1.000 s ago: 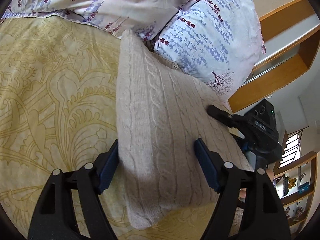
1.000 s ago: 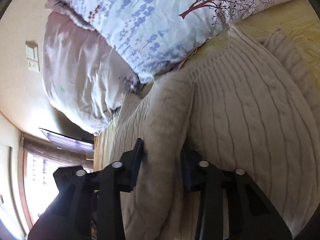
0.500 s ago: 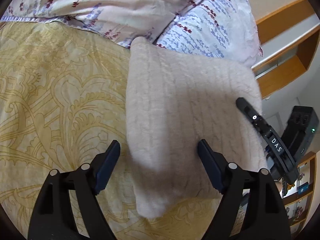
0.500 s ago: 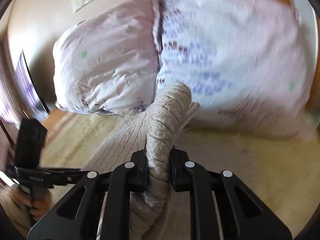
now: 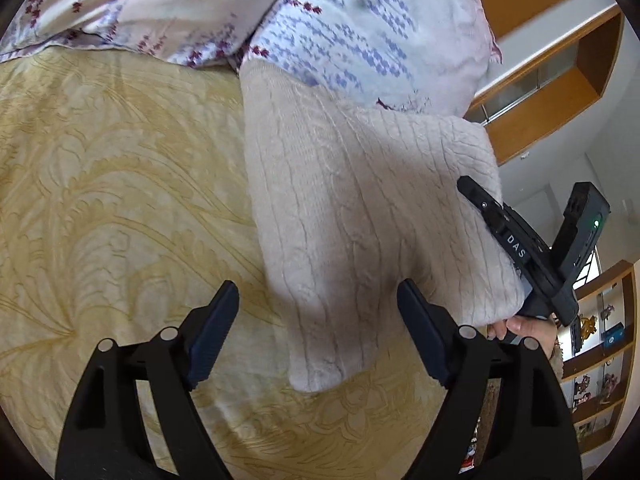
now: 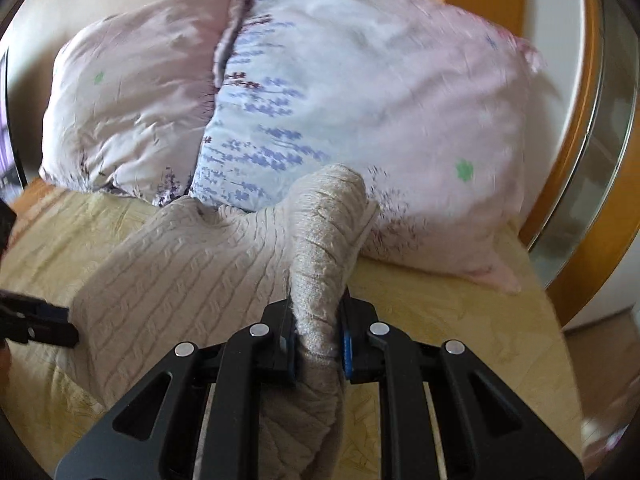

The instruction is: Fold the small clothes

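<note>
A beige cable-knit sweater (image 5: pixel 360 220) lies on the yellow patterned bedspread (image 5: pixel 100 200), its far end against the pillows. My right gripper (image 6: pixel 318 312) is shut on a bunched fold of the sweater (image 6: pixel 180 272) and holds that edge raised off the bed. In the left wrist view one of its fingers (image 5: pixel 504 228) shows at the sweater's right edge, above a person's hand (image 5: pixel 528 326). My left gripper (image 5: pixel 316 296) stands open over the sweater's near corner, its pads clear of the knit on both sides. One left finger (image 6: pixel 36 320) shows by the sweater's left edge.
Two floral pillows (image 6: pixel 360 92) lean at the head of the bed behind the sweater. A wooden headboard frame (image 5: pixel 560 80) and shelves with ornaments (image 5: pixel 600 340) are to the right. Bare bedspread (image 6: pixel 460 312) lies on both sides of the sweater.
My right gripper shut tighter on the fold, rolled upright and lifted the sweater's right edge. My left gripper's jaws spread a little wider and shifted along the near corner.
</note>
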Tool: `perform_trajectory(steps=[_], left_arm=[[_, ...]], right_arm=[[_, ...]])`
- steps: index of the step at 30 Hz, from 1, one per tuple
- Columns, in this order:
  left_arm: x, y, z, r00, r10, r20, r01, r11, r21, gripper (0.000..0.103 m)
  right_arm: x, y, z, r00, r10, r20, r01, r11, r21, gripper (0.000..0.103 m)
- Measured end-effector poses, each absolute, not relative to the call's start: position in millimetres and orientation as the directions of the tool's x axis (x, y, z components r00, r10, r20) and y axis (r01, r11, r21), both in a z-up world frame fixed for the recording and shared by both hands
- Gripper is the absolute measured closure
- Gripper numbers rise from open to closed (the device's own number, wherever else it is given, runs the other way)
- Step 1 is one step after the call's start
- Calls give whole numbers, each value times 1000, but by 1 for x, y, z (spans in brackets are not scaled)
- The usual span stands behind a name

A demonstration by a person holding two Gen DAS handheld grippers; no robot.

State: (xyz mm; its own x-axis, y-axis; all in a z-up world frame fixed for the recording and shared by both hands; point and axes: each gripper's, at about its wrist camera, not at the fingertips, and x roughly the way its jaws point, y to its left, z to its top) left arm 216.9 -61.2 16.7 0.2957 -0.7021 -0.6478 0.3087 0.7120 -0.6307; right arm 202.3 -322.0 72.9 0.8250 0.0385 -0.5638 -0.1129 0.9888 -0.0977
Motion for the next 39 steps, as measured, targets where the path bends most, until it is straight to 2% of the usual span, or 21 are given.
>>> perform_trajectory(steps=[5,7,9,11,13,15,19,24,26,27,29,30,31,32,33,34,35,39], left_arm=[[216,-64,13,284,-706,-648,302,708,-639,22],[216,-66,12,279,-711,-646,303,703,-643,22],[216,-67,11,272,-714,-645,301,700,-647,23],[217,-68,12,266,-720,-641,295,693,-657,23],[215,-69,14,261,-731,-631,291,683,-670,23],[214,-68,16,259,-733,-628,293,680,-672,23],[206,-62,17,235,-755,-612,292,655,-697,24],[193,-56,17,229,-763,-604,293,646,-705,29],[189,-55,18,227,-768,-599,291,640,-711,35],[189,-55,18,228,-769,-597,292,639,-712,37],[186,-57,18,229,-766,-600,301,642,-705,48],[185,-57,17,229,-764,-603,304,645,-701,51],[185,-58,16,229,-761,-607,308,648,-696,60],[185,-59,15,229,-756,-613,311,654,-690,70],[186,-60,13,232,-748,-622,313,662,-681,75],[187,-59,12,233,-748,-621,314,662,-680,83],[187,-57,12,234,-753,-615,314,658,-685,86],[183,-49,14,250,-773,-583,323,634,-703,88]], right_arm=[[201,-333,68,826,68,-560,-105,994,-34,87],[208,-339,57,806,68,-588,-82,997,4,87],[224,-348,37,745,84,-662,-52,996,68,85],[228,-357,29,722,107,-684,-23,991,131,79],[221,-376,33,732,149,-664,20,971,240,58],[207,-397,39,752,195,-629,50,936,349,46],[172,-427,40,748,354,-561,31,826,563,45],[137,-420,34,715,445,-538,-30,789,613,45],[130,-414,29,702,465,-539,-46,786,617,45],[127,-410,28,696,472,-541,-56,787,615,45],[124,-400,24,689,463,-557,-60,803,593,48],[125,-399,22,687,457,-565,-60,811,582,56],[127,-398,19,683,449,-575,-60,820,569,75],[128,-396,17,679,444,-585,-59,827,559,85],[128,-394,17,683,432,-588,-60,836,545,91],[126,-393,21,699,416,-581,-63,846,530,92],[123,-392,27,719,400,-568,-70,855,513,93],[108,-396,50,792,334,-511,-86,890,447,94]])
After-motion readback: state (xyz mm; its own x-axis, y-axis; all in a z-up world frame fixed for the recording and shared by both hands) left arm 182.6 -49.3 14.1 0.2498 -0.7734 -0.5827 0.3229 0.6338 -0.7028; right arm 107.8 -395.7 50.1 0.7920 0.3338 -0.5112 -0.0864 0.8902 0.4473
